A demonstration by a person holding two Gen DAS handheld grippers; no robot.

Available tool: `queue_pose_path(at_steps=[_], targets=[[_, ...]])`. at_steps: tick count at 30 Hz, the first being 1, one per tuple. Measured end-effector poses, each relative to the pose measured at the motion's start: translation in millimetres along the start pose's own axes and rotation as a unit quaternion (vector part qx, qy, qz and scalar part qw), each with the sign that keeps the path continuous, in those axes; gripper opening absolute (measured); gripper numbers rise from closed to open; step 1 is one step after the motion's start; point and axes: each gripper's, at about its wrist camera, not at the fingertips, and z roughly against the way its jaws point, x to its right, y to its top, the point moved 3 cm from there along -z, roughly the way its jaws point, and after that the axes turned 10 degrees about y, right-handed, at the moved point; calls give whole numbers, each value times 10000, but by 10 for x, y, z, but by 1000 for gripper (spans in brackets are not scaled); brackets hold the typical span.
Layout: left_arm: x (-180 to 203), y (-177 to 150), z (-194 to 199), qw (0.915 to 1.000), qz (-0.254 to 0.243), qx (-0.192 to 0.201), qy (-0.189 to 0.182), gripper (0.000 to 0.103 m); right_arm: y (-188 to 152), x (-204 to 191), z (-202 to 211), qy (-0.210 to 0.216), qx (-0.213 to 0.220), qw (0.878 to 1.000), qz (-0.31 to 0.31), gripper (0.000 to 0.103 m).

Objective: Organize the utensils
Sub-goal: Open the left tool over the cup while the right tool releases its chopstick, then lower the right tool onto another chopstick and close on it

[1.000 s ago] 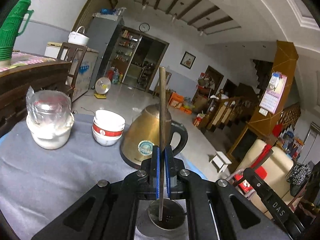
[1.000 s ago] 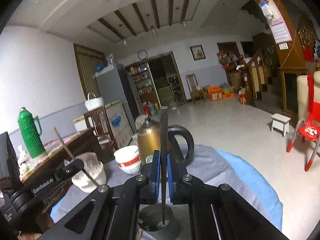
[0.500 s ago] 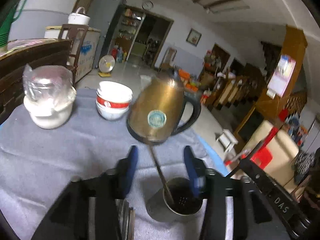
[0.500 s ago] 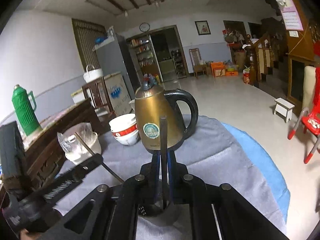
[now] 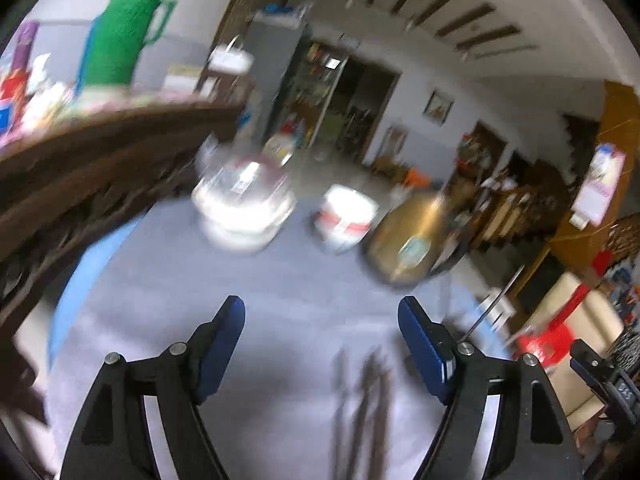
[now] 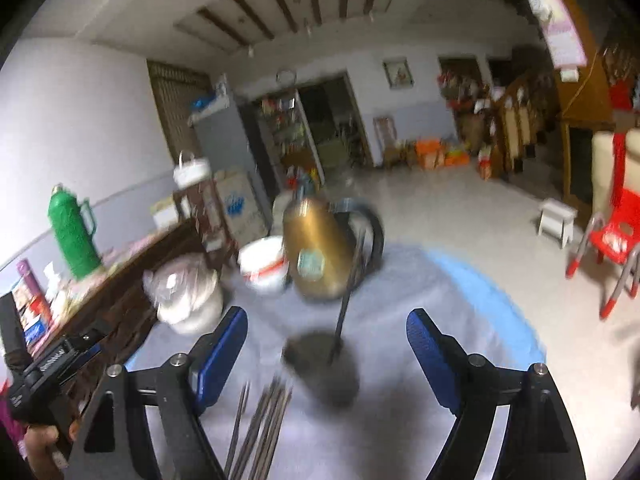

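Both views are motion-blurred. My right gripper [image 6: 326, 328] is open and empty above a dark metal utensil cup [image 6: 320, 364] on the grey cloth; a chopstick [image 6: 346, 300] stands leaning in the cup. Several loose chopsticks [image 6: 260, 428] lie on the cloth to the cup's lower left. My left gripper [image 5: 322, 316] is open and empty over the cloth, with the loose chopsticks [image 5: 360, 412] low between its fingers. A thin chopstick [image 5: 496, 306] shows past its right finger; the cup is hidden there.
A brass kettle [image 6: 316, 248] stands behind the cup, with stacked white bowls [image 6: 264, 264] and a covered white jar [image 6: 188, 300] to its left. A dark wooden cabinet [image 5: 80, 168] with a green thermos [image 5: 120, 32] borders the table's left side.
Both grippers have opened and let go of their chopsticks, which now stand in the cup. Both have pulled back, the left one swinging left away from the cup.
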Motion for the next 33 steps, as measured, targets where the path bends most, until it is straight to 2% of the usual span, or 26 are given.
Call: queue_pose_path(at_steps=[1,4,6,8,10,15,24,27,33], targets=[[-86,-139,-38,9997,0,-214,73,79,-108,4,-41,49,-188,9998,-69,85],[-324,-535,-165,9958,70,-877,247,79,-648,28,-280,195,-1101,9931,-367,83],[-422,-764,-219,9919,32,-1233,286,79,-915,42,-430,298,-1576,9851,-628,78],[-482,-954,-239,9886,-24,-1465,357,79,-1082,75,-577,418,-1956,9759,-874,52],[-490,-1032,-243,9865,-98,-1599,337,79,-1180,126,-722,438,-2182,9689,-1084,41],[-490,-1165,-223,9846,-182,-1712,291,79,-1209,137,-1087,560,-2465,9595,-1244,39],[-457,-1191,-250,9824,-289,-1830,229,79,-1123,29,-1767,186,-2980,9502,-897,37],[-465,-1197,-258,9821,-318,-1843,233,79,-1128,-17,-1833,157,-3053,9489,-786,35],[-461,-1228,-288,9808,-307,-1912,217,79,-1123,-78,-1843,-162,-3152,9479,-432,32]])
